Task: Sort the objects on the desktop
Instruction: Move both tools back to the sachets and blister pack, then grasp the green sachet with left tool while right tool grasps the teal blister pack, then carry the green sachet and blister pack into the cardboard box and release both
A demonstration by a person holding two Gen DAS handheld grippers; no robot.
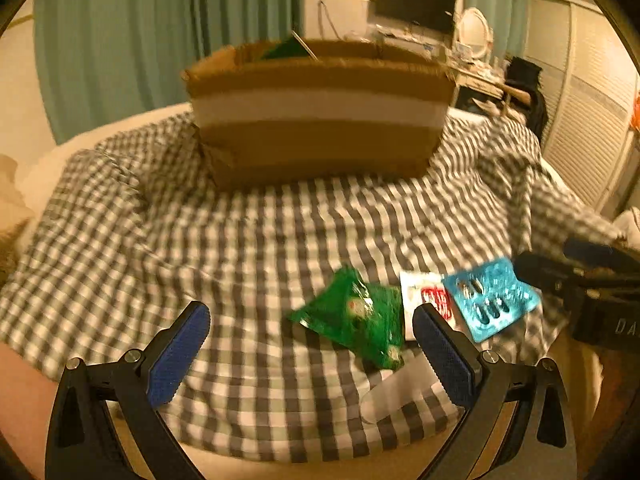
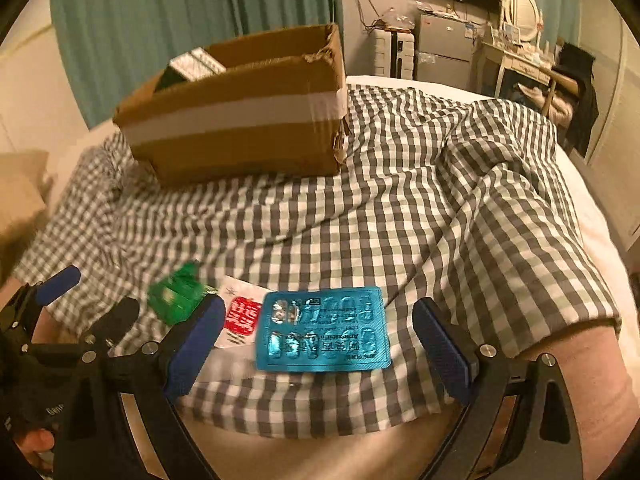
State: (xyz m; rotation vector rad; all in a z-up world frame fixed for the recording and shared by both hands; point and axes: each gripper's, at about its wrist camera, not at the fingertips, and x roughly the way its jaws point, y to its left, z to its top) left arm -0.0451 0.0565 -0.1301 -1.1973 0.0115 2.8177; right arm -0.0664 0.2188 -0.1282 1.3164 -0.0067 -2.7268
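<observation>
Farther back on the checked blanket (image 2: 400, 208), an open cardboard box (image 2: 240, 120) is seen with a green-and-white carton (image 2: 188, 68) partly hidden inside it. Nearer, 3 items are laid side by side: a blurred green packet (image 1: 356, 316), a white sachet (image 2: 240, 316) partly covered, and a blue blister pack (image 2: 324, 330). Both the left tool (image 1: 312, 360) and the right tool (image 2: 320, 344) are held spread and empty, with bare blanket left before the box.
</observation>
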